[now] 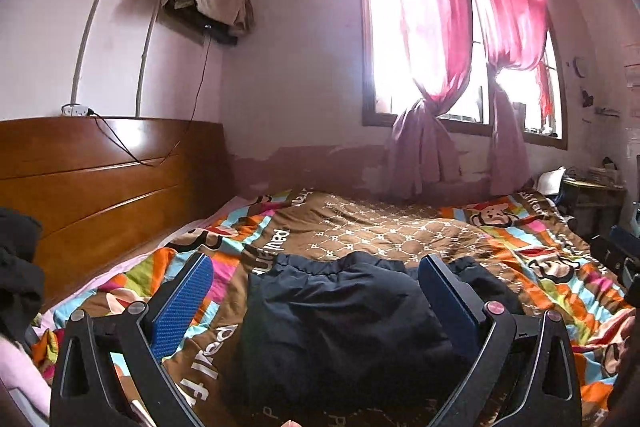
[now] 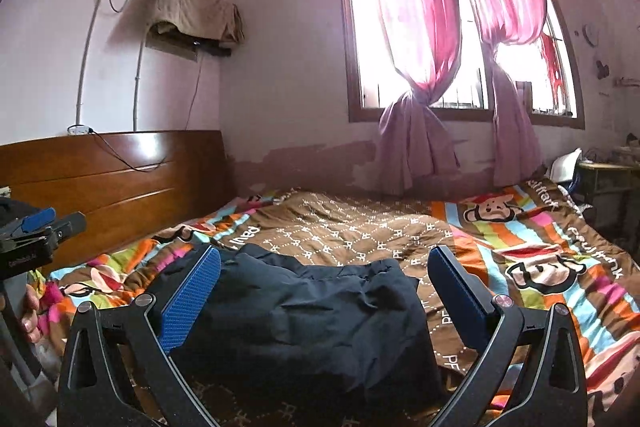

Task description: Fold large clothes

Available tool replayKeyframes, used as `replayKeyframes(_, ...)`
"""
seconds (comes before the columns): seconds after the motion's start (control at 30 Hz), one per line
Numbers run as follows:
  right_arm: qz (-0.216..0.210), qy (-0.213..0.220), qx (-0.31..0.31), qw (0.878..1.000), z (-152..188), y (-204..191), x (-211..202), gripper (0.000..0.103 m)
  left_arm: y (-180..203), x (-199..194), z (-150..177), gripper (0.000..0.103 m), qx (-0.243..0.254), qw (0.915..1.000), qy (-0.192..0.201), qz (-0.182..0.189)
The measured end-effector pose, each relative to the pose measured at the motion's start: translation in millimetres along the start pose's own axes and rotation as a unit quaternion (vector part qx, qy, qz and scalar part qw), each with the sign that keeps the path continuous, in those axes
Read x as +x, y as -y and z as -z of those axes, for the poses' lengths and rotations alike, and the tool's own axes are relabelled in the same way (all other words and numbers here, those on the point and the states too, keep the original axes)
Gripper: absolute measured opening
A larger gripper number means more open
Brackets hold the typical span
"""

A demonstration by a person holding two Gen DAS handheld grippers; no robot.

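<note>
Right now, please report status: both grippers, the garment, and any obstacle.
Left gripper open, holding nothing. Right gripper open, holding nothing. Dark navy garment bunched on the patterned bedspread. Nothing on top of it.

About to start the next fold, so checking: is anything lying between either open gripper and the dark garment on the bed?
Nothing visible. The dark garment lies directly ahead of the left gripper and right gripper, on the patterned bedspread.

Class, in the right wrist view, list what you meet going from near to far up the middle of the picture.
Right gripper → dark navy garment → brown patterned quilt → peeling wall → window with pink curtains.
</note>
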State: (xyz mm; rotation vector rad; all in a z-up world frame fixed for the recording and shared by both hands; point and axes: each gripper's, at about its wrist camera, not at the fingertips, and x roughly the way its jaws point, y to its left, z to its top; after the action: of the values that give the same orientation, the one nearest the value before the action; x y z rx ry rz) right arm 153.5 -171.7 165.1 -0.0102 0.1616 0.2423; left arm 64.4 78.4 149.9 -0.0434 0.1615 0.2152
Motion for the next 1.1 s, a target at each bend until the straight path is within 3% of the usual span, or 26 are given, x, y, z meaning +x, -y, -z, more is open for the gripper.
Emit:
replayKeyframes(0.17,-0.019,0.008,0.012,1.0,2,-1,-29,0.102,2,-31,3,0.103,-0.001,0.9998,0.004,0.022)
replayKeyframes(0.5,0.004,0.022,0.031,0.999,29,-3,-73,0.102,-5,-64,22,0.103,-0.015,0.9998,-0.008,0.007)
replayKeyframes(0.73,0.017,0.032,-0.002,0.999,49,-13,-96,0.102,-10,-87,48,0.103,-0.016,0.9998,-0.008,-0.005)
replayKeyframes(1.1,0.01,0.002,-0.002,1.0,78,-19,-107,0.102,0,-97,85,0.103,-0.004,0.9997,-0.022,0.011)
